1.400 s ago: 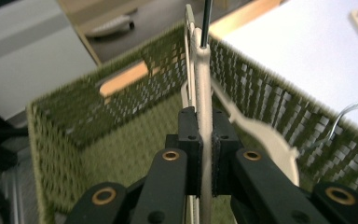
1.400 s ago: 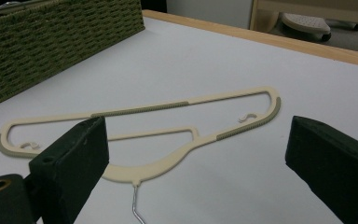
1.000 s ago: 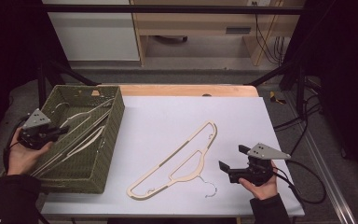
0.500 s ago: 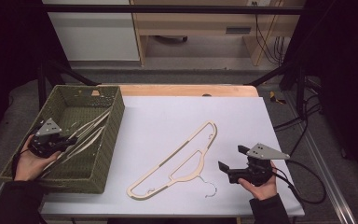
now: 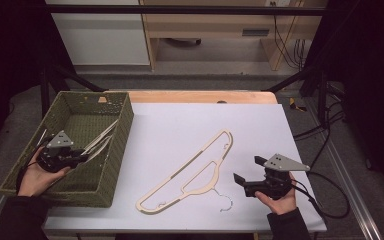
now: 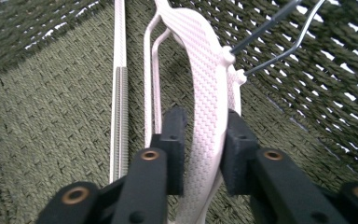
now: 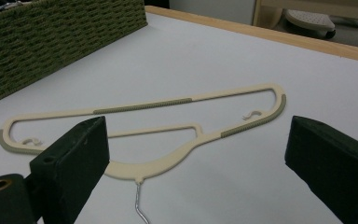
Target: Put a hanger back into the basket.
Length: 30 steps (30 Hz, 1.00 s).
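Observation:
A white plastic hanger (image 5: 102,138) with a wire hook lies slanted in the green woven basket (image 5: 126,120) at the table's left. My left gripper (image 5: 83,157) is down inside the basket. Its jaws have just been opening, and the white hanger (image 6: 206,79) stands between the pads, with a thin gap at the left pad in the left gripper view (image 6: 204,140). A cream hanger (image 5: 190,172) lies flat on the white tabletop. My right gripper (image 5: 245,169) rests open just right of it, and the cream hanger (image 7: 144,106) lies beyond the wide jaws (image 7: 198,140).
A second white hanger bar (image 6: 119,93) lies on the basket floor beside the first. The basket (image 7: 51,42) stands left of the cream hanger. A wooden strip (image 5: 205,96) edges the table's far side. Cables (image 5: 325,192) trail off the right gripper.
The left hand has sunk lower into the basket, moving nearer and slightly right with the white hanger. Its jaws have loosened around it. The right hand has kept still.

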{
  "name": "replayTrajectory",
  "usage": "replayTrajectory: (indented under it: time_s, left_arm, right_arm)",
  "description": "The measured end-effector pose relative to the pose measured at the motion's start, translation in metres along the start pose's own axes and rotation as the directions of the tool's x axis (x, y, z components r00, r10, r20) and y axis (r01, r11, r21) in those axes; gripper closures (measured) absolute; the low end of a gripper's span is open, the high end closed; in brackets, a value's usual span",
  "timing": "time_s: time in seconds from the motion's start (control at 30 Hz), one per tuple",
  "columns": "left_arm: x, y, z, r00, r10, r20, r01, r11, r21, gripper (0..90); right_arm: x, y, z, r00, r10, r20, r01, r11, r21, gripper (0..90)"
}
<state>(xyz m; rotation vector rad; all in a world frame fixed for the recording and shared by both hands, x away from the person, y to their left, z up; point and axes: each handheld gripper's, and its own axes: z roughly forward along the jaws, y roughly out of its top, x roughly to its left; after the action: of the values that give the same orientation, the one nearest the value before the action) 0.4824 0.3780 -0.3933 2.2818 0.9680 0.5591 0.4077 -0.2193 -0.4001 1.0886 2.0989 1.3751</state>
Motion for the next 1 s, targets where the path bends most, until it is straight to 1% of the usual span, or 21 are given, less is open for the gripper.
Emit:
replayTrajectory:
  time_s: [0.1,0.17,0.2,0.23,0.27,0.33,0.37,0.4,0.47,0.57,0.6,0.67,0.7,0.73,0.77,0.8,0.83,0.87,0.9,0.97,1.0]
  left_arm:
    - [0.0,0.0,-0.003,1.0,-0.002,0.003,0.002,1.0,-0.002,68.0]
    - [-0.001,0.0,-0.006,0.9999,-0.007,0.012,0.007,0.9997,-0.022,65.5]
    - [-0.002,0.0,-0.007,0.9999,-0.001,0.016,0.001,0.9995,-0.033,64.1]
    - [-0.003,0.0,-0.008,0.9997,0.014,0.018,-0.013,0.9991,-0.04,63.0]
    - [-0.004,0.0,-0.009,0.9995,0.027,0.016,-0.026,0.9987,-0.044,62.6]
    - [-0.005,0.0,-0.01,0.9991,0.04,0.011,-0.04,0.998,-0.048,62.1]
    - [-0.005,0.0,-0.01,0.9991,0.04,0.011,-0.04,0.998,-0.048,61.6]
    - [-0.004,0.001,-0.012,0.9996,0.025,0.012,-0.024,0.998,-0.059,60.7]
    - [-0.004,0.002,-0.015,0.9998,0.016,0.008,-0.015,0.9973,-0.072,59.2]
    - [-0.005,0.005,-0.023,0.9999,0.012,0.001,-0.012,0.9937,-0.112,57.5]
    - [-0.006,0.007,-0.027,0.9999,0.014,-0.003,-0.015,0.9932,-0.116,56.7]
    - [-0.009,0.011,-0.032,0.9999,0.003,-0.012,-0.005,0.9891,-0.147,53.5]
    - [-0.009,0.011,-0.032,0.9999,0.003,-0.012,-0.005,0.9891,-0.147,52.4]
    - [-0.013,0.016,-0.038,0.9995,-0.019,-0.027,0.014,0.9831,-0.183,50.6]
    - [-0.015,0.018,-0.04,0.9992,-0.027,-0.029,0.02,0.9783,-0.206,47.8]
    - [-0.015,0.018,-0.04,0.9992,-0.027,-0.029,0.02,0.9783,-0.206,44.5]
    - [-0.018,0.021,-0.043,0.9987,-0.042,-0.03,0.034,0.9715,-0.235,44.5]
    - [-0.021,0.025,-0.046,0.9984,-0.052,-0.025,0.044,0.9659,-0.255,42.3]
    - [-0.029,0.032,-0.05,0.9982,-0.053,-0.028,0.042,0.9535,-0.299,35.9]
    - [-0.038,0.04,-0.053,0.998,-0.056,-0.029,0.043,0.9411,-0.335,30.4]
    - [-0.043,0.044,-0.055,0.9983,-0.051,-0.027,0.039,0.9348,-0.353,27.9]
  right_arm:
    - [0.0,0.0,0.0,1.0,-0.003,-0.003,0.003,1.0,-0.001,6.9]
    - [0.0,0.0,0.0,1.0,-0.001,-0.004,0.001,1.0,0.0,6.9]
    - [0.0,0.0,0.0,1.0,-0.004,-0.006,0.004,1.0,0.001,6.9]
    - [0.0,0.0,0.0,1.0,-0.006,-0.007,0.006,1.0,0.002,6.9]
    - [0.0,0.0,0.0,1.0,-0.006,-0.006,0.006,1.0,0.001,6.9]
    - [0.0,0.0,0.0,1.0,-0.006,-0.007,0.006,1.0,0.0,6.9]
    - [0.0,0.0,0.0,1.0,-0.006,-0.007,0.006,1.0,0.001,6.9]
    - [0.0,0.0,0.0,0.9999,-0.008,-0.007,0.008,1.0,0.0,7.0]
    - [0.001,0.0,0.0,0.9999,-0.008,-0.008,0.008,1.0,0.001,6.9]
    - [0.001,0.0,0.0,1.0,-0.006,-0.005,0.006,1.0,-0.003,6.9]
    - [0.001,0.0,0.0,1.0,-0.003,-0.004,0.003,1.0,-0.002,7.0]
    - [0.001,0.0,0.0,1.0,0.0,-0.006,0.0,1.0,-0.004,7.0]
    - [0.001,0.0,0.0,1.0,0.0,-0.006,0.0,1.0,-0.004,7.0]
    - [0.002,0.0,0.0,1.0,-0.003,-0.006,0.002,1.0,-0.005,7.0]
    - [0.002,0.0,0.0,1.0,-0.004,-0.006,0.004,1.0,-0.007,7.0]
    - [0.002,0.0,0.0,0.9999,-0.003,-0.012,0.003,1.0,-0.01,7.0]
    - [0.002,0.0,0.0,0.9999,-0.003,-0.012,0.003,1.0,-0.01,7.0]
    - [0.001,0.0,-0.001,0.9999,-0.006,-0.013,0.006,1.0,-0.011,7.0]
    - [0.002,0.0,-0.001,0.9999,-0.003,-0.01,0.003,1.0,-0.016,7.1]
    - [0.001,0.0,-0.001,0.9998,-0.011,-0.014,0.011,1.0,-0.018,7.2]
    - [0.002,0.0,-0.001,0.9999,-0.003,-0.013,0.003,1.0,-0.022,7.2]
